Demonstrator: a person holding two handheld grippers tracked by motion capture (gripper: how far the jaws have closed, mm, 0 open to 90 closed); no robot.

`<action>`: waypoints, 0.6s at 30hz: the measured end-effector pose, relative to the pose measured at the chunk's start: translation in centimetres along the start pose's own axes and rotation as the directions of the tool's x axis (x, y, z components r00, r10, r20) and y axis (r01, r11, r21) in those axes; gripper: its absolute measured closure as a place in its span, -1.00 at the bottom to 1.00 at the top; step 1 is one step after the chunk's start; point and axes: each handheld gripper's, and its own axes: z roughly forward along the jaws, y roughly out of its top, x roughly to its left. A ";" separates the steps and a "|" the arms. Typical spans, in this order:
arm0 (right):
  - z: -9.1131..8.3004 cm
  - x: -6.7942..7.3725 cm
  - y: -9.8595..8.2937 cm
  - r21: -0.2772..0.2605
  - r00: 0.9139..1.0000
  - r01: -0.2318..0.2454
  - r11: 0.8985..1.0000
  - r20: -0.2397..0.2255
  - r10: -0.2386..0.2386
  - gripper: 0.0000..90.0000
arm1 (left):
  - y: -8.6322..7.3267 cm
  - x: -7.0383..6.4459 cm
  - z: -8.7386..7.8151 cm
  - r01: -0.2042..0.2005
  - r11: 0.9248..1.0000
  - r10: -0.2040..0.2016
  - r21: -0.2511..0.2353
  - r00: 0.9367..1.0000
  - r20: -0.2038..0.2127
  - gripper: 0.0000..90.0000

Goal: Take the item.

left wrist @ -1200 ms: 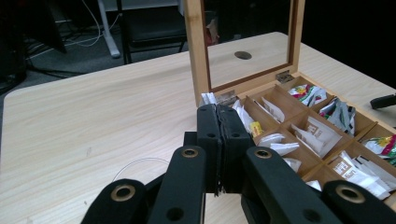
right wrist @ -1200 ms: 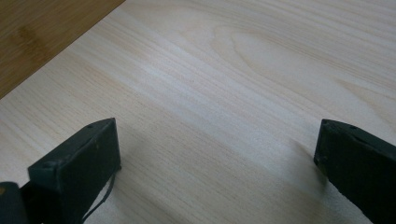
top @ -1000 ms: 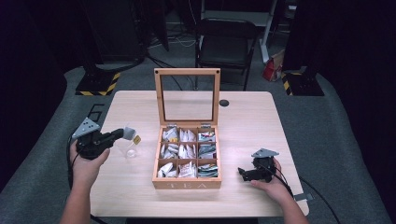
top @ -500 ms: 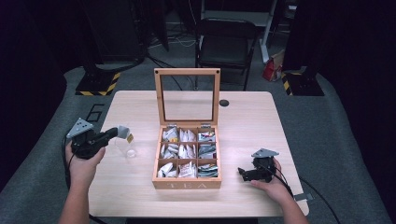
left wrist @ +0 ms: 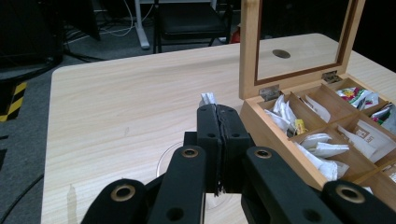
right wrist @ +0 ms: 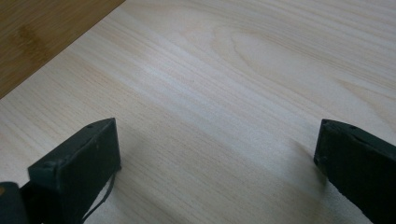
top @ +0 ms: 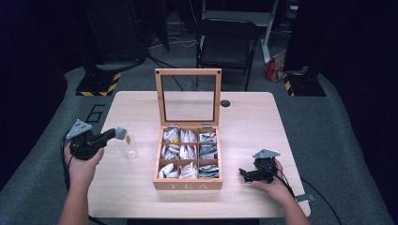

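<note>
One tea bag (top: 121, 131) pinched in the clenched left gripper (top: 115, 133), held left of the box (top: 187, 183) above a clear cup (top: 130, 149): likely mid-carry, next lowering and releasing into the cup; right gripper (top: 242, 174) spread wide, idle right of the box.

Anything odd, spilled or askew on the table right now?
Nothing stands out. The tea box sits square with its lid upright and sachets inside the compartments. The left gripper pinches one tea bag above a clear glass.
</note>
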 end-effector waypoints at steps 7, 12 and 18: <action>0.0 0.0 0.0 0.000 1.000 0.000 1.000 0.000 0.000 -1.00 | -0.5 0.2 0.4 0.003 1.000 -0.002 0.019 1.000 -0.006 0.98; 0.0 0.0 0.0 0.000 1.000 0.001 1.000 0.000 -0.001 -1.00 | -0.8 0.5 0.6 0.005 0.999 -0.005 0.034 1.000 -0.009 0.98; 0.0 0.0 0.0 0.000 1.000 0.000 1.000 0.000 0.000 -1.00 | -1.3 0.6 1.3 -0.004 0.998 0.006 0.066 1.000 -0.026 0.98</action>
